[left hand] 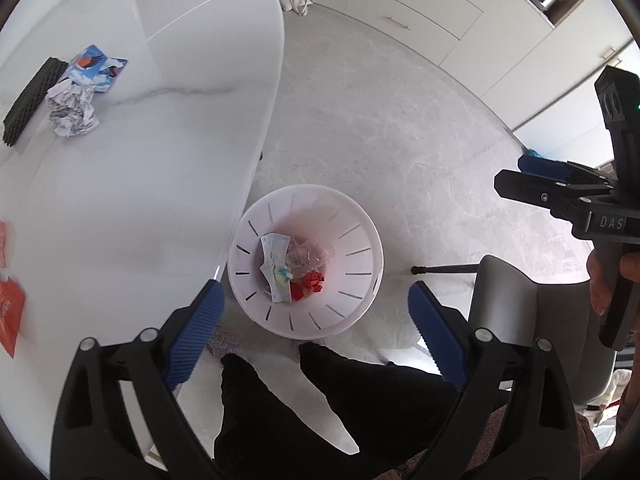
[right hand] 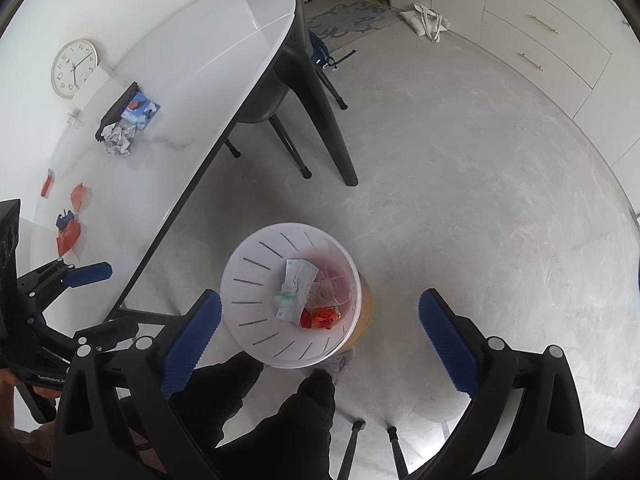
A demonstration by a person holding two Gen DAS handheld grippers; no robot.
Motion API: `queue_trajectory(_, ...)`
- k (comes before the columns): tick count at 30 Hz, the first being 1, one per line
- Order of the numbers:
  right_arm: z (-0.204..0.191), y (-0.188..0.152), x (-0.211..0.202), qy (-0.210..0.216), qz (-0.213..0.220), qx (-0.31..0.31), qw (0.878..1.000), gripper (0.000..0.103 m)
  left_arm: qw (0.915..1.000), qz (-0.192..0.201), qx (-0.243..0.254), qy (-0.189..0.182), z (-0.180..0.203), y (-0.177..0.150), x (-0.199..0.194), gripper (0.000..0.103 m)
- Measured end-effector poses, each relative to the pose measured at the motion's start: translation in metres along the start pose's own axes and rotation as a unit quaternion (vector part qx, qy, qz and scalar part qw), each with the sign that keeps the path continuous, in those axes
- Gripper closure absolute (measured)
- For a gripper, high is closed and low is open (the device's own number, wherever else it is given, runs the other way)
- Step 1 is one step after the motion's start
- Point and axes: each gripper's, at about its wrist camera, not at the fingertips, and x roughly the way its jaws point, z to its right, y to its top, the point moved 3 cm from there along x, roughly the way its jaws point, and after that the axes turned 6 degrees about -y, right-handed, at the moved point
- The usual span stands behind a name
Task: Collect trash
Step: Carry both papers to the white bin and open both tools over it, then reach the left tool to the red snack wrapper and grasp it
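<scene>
A white slotted waste bin (left hand: 256,216) stands on the floor beside the white table (left hand: 160,152); it also shows in the right wrist view (right hand: 244,280). It holds paper, clear plastic and a red wrapper (left hand: 308,284). My left gripper (left hand: 316,312) is open and empty above the bin. My right gripper (right hand: 320,328) is open and empty above the bin too. On the table lie a crumpled paper ball (left hand: 72,110), a blue wrapper (left hand: 98,66) and orange wrappers (left hand: 10,312).
A black foam block (left hand: 34,98) lies next to the paper ball. A grey chair (left hand: 532,308) stands at my right, another (right hand: 280,80) under the table's far end. Cabinets (left hand: 420,4) line the far wall. A cloth bag (right hand: 428,20) lies on the floor. My legs (left hand: 280,400) are below.
</scene>
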Motion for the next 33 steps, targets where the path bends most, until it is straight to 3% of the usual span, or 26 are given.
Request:
queue_trajectory(8,-0.019,0.012,-0.001,-0.005,0.004,-0.018,1.0,0.004,0.9986,0.028,-0.027,0.034,-0.02,-0.004,-0.024,0.012)
queue_trajectory(12,-0.046,0.023,-0.003,-0.002,0.014,-0.05,0.999,0.003,0.9951,0.054,-0.022,0.08,-0.041,-0.01,-0.05,0.011)
queue_trajectory(16,-0.089,0.039,-0.006,0.031,0.023,-0.077,0.996,0.003,0.9891,0.072,-0.022,0.127,-0.081,-0.025,-0.082,0.01)
queue_trajectory(22,-0.158,0.055,-0.009,0.059,0.035,-0.106,0.992,0.003,0.9798,0.052,0.052,0.186,-0.147,-0.051,-0.11,0.01)
queue_trajectory(25,-0.187,0.059,-0.011,0.068,0.038,-0.11,0.991,0.003,0.9776,0.035,0.093,0.185,-0.175,-0.059,-0.112,0.011)
queue_trajectory(30,-0.221,0.058,-0.009,0.073,0.028,-0.098,0.992,0.003,0.9793,0.012,0.135,0.151,-0.206,-0.059,-0.108,0.027)
queue_trajectory(33,-0.234,0.053,-0.006,0.072,0.02,-0.085,0.994,0.003,0.9796,0.002,0.154,0.129,-0.219,-0.059,-0.102,0.03)
